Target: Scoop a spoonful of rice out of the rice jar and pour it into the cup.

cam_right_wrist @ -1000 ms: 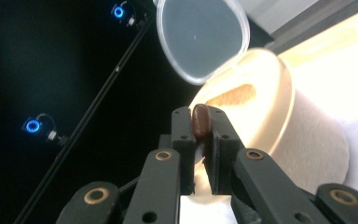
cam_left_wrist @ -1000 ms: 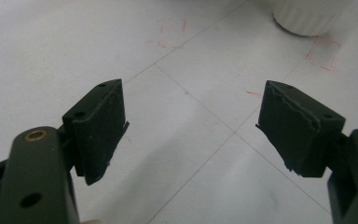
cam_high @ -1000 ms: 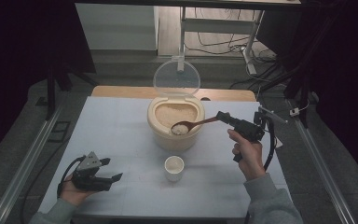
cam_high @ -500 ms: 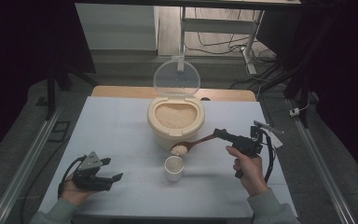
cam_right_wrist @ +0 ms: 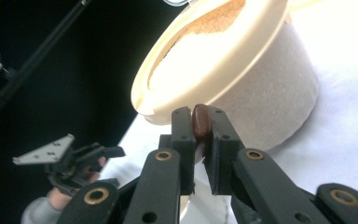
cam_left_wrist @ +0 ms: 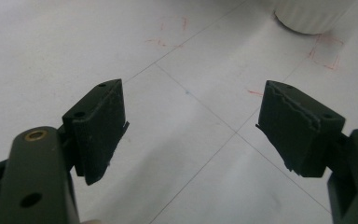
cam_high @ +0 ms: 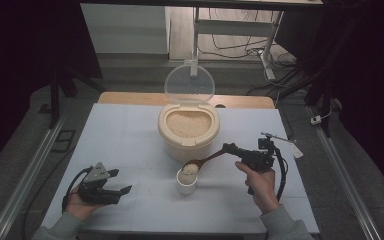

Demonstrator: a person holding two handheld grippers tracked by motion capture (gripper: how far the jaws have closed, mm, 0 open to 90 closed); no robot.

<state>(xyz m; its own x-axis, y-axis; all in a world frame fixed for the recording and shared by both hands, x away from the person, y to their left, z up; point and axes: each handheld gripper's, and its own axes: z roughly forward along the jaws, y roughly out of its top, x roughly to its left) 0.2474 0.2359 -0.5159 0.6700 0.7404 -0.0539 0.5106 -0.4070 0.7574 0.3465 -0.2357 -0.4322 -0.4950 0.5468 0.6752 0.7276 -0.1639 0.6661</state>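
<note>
While the right hand-held gripper [cam_high: 228, 148] clamps the spoon [cam_high: 203, 161] over the cup [cam_high: 186, 182], the rice container [cam_high: 188, 131] stands just behind; left hand-held gripper [cam_high: 121, 182] open.

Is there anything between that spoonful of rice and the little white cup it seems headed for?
Nothing visible. In the high view the spoon, clamped in the right gripper, has its loaded bowl right over the open mouth of the small cup. The rice container stands behind it, and the left gripper rests well off to the side.
</note>
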